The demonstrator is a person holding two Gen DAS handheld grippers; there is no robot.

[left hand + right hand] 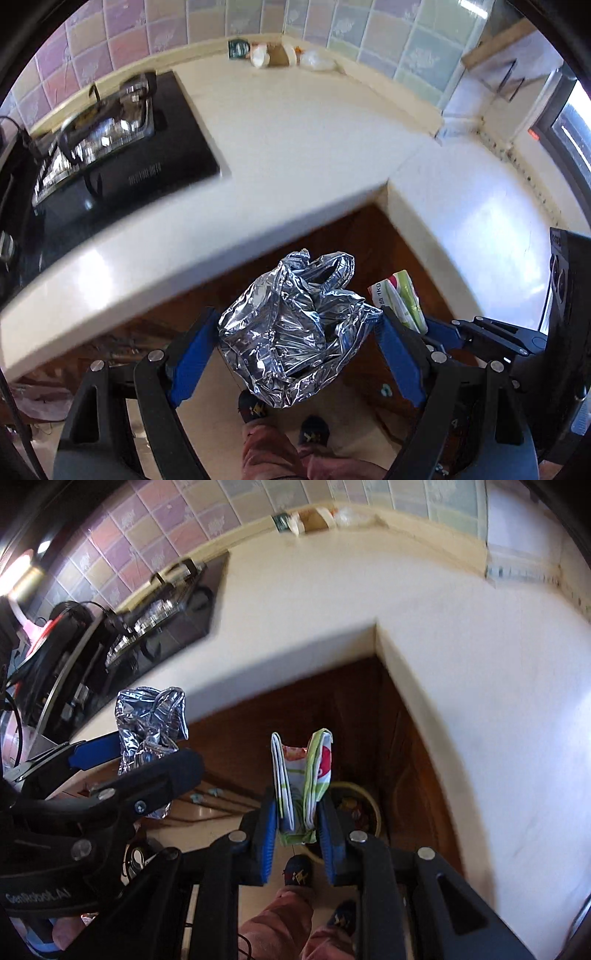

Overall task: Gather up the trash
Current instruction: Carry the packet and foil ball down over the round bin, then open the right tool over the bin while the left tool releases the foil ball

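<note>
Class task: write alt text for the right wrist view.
The right tongs grip a folded green-and-white wrapper above a bin on the floor. At left, the left tongs hold crumpled silver foil beside a cream L-shaped counter.

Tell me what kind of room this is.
Most likely a home kitchen: a black cooktop set into an L-shaped pale countertop, a tiled wall behind it, and wooden cabinet doors below.

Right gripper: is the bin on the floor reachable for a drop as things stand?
Probably yes. The right gripper is shut on the folded carton, and the bin shows just beyond it on the floor, by the cabinet corner, with nothing visible between them.
</note>
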